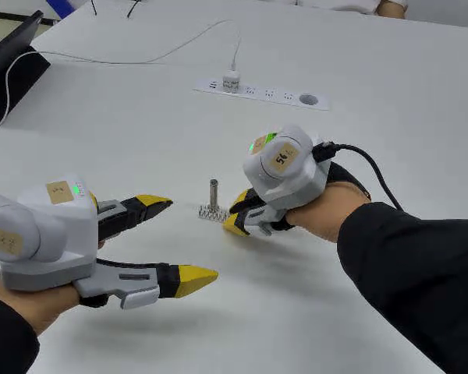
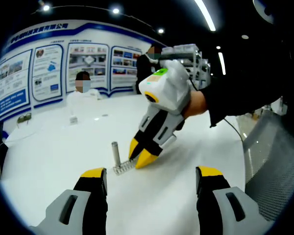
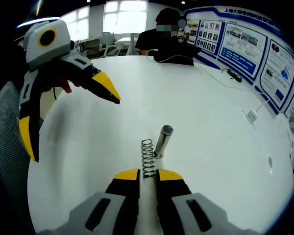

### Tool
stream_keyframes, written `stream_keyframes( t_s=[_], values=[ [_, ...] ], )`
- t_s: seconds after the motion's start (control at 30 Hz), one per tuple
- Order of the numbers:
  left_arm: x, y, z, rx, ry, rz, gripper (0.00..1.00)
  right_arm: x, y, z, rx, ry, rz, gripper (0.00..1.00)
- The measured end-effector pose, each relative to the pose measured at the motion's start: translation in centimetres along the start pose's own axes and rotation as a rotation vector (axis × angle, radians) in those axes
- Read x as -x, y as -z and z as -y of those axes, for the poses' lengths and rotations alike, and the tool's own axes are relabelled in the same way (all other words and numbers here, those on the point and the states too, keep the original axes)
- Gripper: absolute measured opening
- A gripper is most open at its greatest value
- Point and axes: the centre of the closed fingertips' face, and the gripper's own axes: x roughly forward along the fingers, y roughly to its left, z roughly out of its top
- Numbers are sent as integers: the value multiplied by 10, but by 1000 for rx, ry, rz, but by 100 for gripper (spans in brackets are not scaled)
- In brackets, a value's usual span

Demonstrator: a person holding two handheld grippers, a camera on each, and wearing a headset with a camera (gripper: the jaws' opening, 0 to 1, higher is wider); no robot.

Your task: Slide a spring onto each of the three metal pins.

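Pinching the near end of the spring (image 3: 147,157) in the right gripper (image 3: 147,174), jaws almost together on the last coils. Finding that spring lying flat on the white table (image 1: 312,312), stretching away from the jaws and ending just beside the foot of the upright pin (image 3: 162,141). Holding the left gripper (image 1: 193,240) off to the side, jaws wide apart, gripping nothing, well clear of the pin.

Judging the hazards from here:

- Gripping by the end coils alone, so probably risking the spring pivoting, drooping or flicking out of the jaws while lifting.
- Squeezing too hard, and so possibly flattening the thin coils and spoiling the opening meant for passing over the pin top.
- Swinging the spring upright so close to the pin, and so risking a knock against it; not being able to tell whether the pin is fixed or merely standing loose.
- Lowering off-centre and catching a coil on the pin's rim, likely buckling the spring sideways.
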Motion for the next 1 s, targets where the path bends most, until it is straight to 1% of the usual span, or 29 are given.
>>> stream_keyframes(
  t_s=[0.03,0.2,0.37,0.47,0.7,0.8,1.0],
  values=[
    [0,0,0,1,1,0,75,0,0,-1,-4,-3,-1,12],
    [0,0,1,-1,2,-3,75,2,2,-1,3,2,-10,12],
    [-1,0,2,-2,2,-5,75,10,1,-5,5,1,-11,12],
    [-1,1,3,-5,5,-6,74,18,-3,-8,9,0,-6,12],
    [-2,-2,6,-18,12,-5,72,40,-10,-15,53,1,7,11],
    [-4,-3,8,-24,19,-3,71,51,-11,-21,67,-10,6,12],
    [-6,-8,14,-49,39,0,65,68,-12,-36,107,-39,-8,12]
  ],
)
